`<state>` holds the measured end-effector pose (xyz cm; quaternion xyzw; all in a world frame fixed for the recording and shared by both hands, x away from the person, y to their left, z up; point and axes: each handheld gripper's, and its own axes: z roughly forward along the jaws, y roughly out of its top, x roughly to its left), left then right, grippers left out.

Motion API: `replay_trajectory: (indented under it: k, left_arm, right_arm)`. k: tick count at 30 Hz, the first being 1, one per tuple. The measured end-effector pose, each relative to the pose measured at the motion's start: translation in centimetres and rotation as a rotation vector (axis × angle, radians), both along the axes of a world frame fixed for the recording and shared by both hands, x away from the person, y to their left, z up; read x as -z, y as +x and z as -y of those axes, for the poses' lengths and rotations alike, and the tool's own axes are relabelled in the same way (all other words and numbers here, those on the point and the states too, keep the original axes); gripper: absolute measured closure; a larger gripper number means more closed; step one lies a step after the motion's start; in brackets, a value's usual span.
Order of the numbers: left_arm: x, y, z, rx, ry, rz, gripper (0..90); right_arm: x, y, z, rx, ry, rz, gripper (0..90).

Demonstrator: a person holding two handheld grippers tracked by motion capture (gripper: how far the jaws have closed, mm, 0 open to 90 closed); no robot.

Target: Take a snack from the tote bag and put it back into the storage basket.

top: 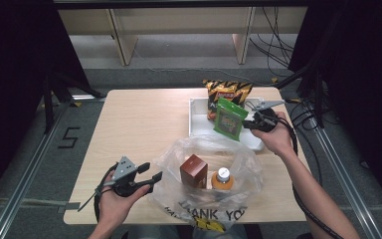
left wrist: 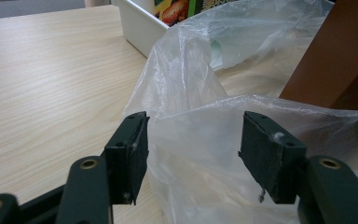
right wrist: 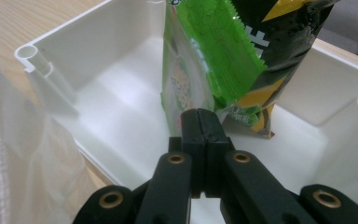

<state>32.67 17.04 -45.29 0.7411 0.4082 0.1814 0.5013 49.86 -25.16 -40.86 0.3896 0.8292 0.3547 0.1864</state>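
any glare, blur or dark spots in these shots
High view: table evenly lit, surroundings near black, bag shows pale sheen. Left gripper view: bag film close up, hazy. Right gripper view: white bin bright and washed out, green pouch slightly soft.

- We find the tray (top: 197, 119) on the table (top: 139, 124), at its far right.
- In the tray we log a snack pouch (top: 229, 118), upright, with a chip bag (top: 227, 92) behind it.
- Nearer us lies a plastic bag (top: 209, 199); in it, a box (top: 193, 171) left of a bottle (top: 222, 178).
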Motion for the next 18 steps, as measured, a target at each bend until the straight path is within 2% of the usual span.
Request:
replay_trajectory:
  k: [1,2,4,5,7,8,12,13,15,17,18]
  left_arm:
    - [0.0,0.0,0.0,0.000,0.000,-0.001,41.2]
    - [0.0,0.0,0.1,-0.005,-0.007,-0.007,41.2]
    - [0.1,0.0,0.1,-0.002,-0.007,-0.007,41.2]
    - [0.1,0.0,0.1,-0.004,-0.006,-0.008,41.2]
    - [0.1,0.0,0.1,-0.001,-0.008,-0.008,41.2]
    - [0.1,0.0,0.1,0.001,-0.011,-0.008,41.2]
    - [0.1,0.1,0.1,0.014,0.001,0.002,41.2]
    - [0.1,0.0,0.1,0.004,-0.011,-0.007,41.2]
    - [0.1,0.0,0.1,0.000,-0.005,-0.007,41.2]
    - [0.1,0.0,0.1,0.000,-0.005,-0.007,41.2]
    - [0.1,0.0,0.1,0.000,-0.005,-0.007,41.2]
  right_arm:
    - [0.0,0.1,-0.1,0.009,0.005,0.001,90.0]
    - [0.0,0.3,0.0,0.002,-0.018,0.001,90.0]
    - [0.1,0.6,-0.1,0.014,-0.011,0.012,90.0]
    - [0.0,0.7,-0.1,0.015,-0.019,0.000,90.0]
    - [-0.1,0.8,-0.3,0.040,-0.001,-0.005,90.0]
    - [0.1,1.0,-0.2,0.031,-0.018,0.030,90.0]
    - [-0.2,1.3,-0.1,0.041,-0.031,0.018,90.0]
    - [-0.2,1.4,-0.1,0.039,-0.034,0.020,90.0]
    - [-0.2,1.6,-0.1,0.048,-0.028,0.030,90.0]
    - [-0.4,1.8,-0.2,0.060,-0.030,0.017,90.0]
    - [-0.2,2.0,-0.3,0.070,-0.028,0.042,90.0]
